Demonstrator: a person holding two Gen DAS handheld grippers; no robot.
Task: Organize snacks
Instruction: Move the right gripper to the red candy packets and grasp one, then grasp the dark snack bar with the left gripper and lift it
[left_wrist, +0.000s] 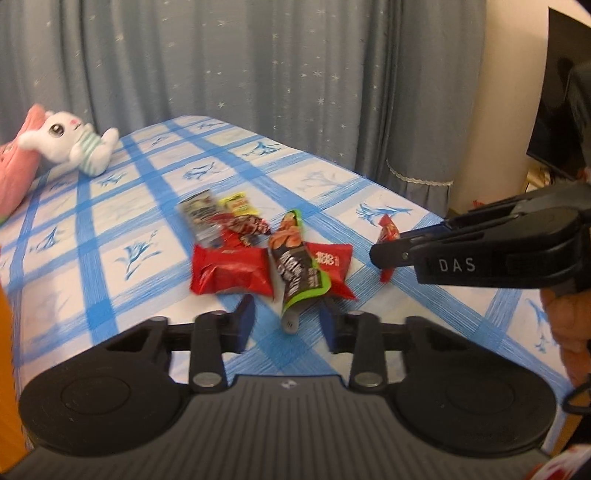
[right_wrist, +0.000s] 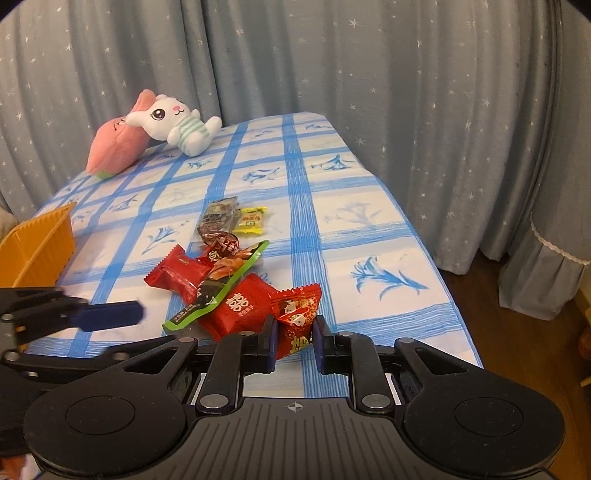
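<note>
- Right gripper (right_wrist: 294, 338): jaws pinched on a small red candy packet (right_wrist: 295, 317), one finger on each side of it. From the left wrist view the packet (left_wrist: 388, 232) hangs between the fingertips, and seems lifted off the tablecloth (right_wrist: 369, 236), though I cannot tell whether its lower end touches.
- Step in hand, as judged: carry this packet to the orange bin (right_wrist: 40, 243) at the table's left edge. Keep the squeeze steady; the wrapper is thin and slippery, and gripped near one end it may swing or slide out. Lift clear of the pile before crossing, and pass above the left gripper's fingers, which lie on the way.
- Left gripper (left_wrist: 286, 321): jaws spread apart, holding nothing. The bottom end of the green-edged pouch (left_wrist: 295, 269) lies between the fingers; contact unclear.
- Snack pile, just past both grippers:
  - green-edged pouch, long, dark print, lying across two red packets;
  - red packet on the left (left_wrist: 232, 273), puffy and creased;
  - red packet on the right (left_wrist: 332, 262), white print, partly under the pouch.
- Farther back: a dark red wrapper (left_wrist: 243, 225), a grey-black packet (left_wrist: 199, 214) (blurred), a small yellow packet (left_wrist: 238, 205).
- All wrappers are glossy film, light, crinkled; each probably needs an edge pinch.
- Far end of table: a white stuffed rabbit (right_wrist: 177, 125) leaning on a pink cushion (right_wrist: 114, 147), well apart from the snacks. Grey star-print curtain (right_wrist: 332, 74) behind.
</note>
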